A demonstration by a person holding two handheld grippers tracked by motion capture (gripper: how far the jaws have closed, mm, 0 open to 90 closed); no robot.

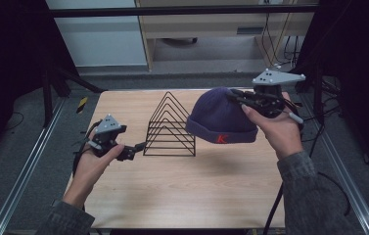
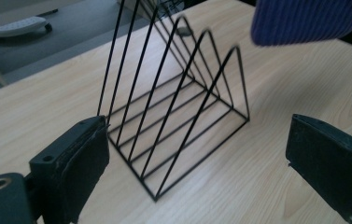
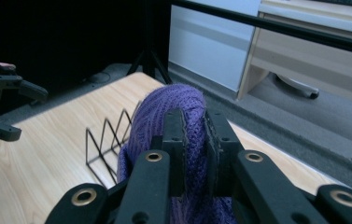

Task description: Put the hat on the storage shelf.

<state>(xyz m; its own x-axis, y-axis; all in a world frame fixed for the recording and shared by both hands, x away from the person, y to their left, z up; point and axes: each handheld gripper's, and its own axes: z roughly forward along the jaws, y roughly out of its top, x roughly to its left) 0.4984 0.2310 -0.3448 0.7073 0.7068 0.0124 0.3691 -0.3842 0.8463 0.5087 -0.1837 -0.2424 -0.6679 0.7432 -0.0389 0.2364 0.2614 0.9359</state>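
Now | right tool (image 1: 241, 99) pinched purple beanie (image 1: 219, 117), held just right of wire rack (image 1: 170, 128) | left tool (image 1: 135, 149) spread, nearer rack's left end

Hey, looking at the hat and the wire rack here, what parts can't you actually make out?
- Hat, left gripper view: cut off by the top edge and blurred.
- Hat, right gripper view: its lower part sits behind the right hand-held gripper, whose jaws pinch it.
- Wire rack, right gripper view: its near end is hidden behind the hat.
- Red mark on the hat's brim, high view: too small to read surely.
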